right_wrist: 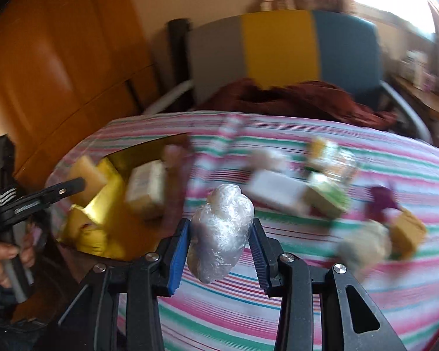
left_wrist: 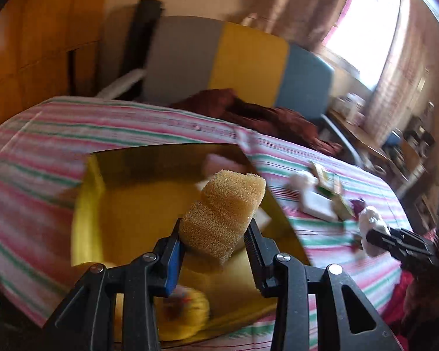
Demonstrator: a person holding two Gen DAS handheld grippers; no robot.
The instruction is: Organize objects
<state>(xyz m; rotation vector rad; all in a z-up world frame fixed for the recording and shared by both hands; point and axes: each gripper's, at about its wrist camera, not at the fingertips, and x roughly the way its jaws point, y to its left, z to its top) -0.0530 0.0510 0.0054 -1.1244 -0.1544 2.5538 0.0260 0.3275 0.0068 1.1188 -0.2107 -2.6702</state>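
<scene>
Left claw (left_wrist: 215,238) clamped on a tan sponge (left_wrist: 222,213), held over the open yellow box (left_wrist: 87,204) just ahead and below. Inside the box: yellow soft item (left_wrist: 187,313) under the claw, pale packets beyond the sponge, blurred. Right claw (right_wrist: 221,241) clamped on a plastic-wrapped bundle (right_wrist: 222,234), above the striped cloth (right_wrist: 219,307), box off to its left. Left claw (right_wrist: 70,185) also seen from the right wrist view, far left, sponge (right_wrist: 86,172) at its tip by the box's (right_wrist: 108,193) near corner; hand (right_wrist: 3,260) gripping the handle.

Surface: worktop under pink, green and white striped cloth (left_wrist: 44,134), rumpled fold beyond the box. Right of the left claw: scattered clutter on the cloth, white box (left_wrist: 319,204), green-and-white packet (left_wrist: 341,201), all blurred. Ahead-right of the right claw: white box (right_wrist: 278,194), green packet (right_wrist: 326,199), tan block (right_wrist: 408,234), purple wrapper (right_wrist: 382,204), pale lump (right_wrist: 365,244).

Room: chair (left_wrist: 248,61) beyond the worktop, back panels grey, yellow, blue; dark red cloth (left_wrist: 263,114) draped on its seat. Orange-brown wooden cabinet (left_wrist: 29,44) far left. Bright window (left_wrist: 365,20) with curtain far right, cluttered side table (left_wrist: 354,128) beneath.
</scene>
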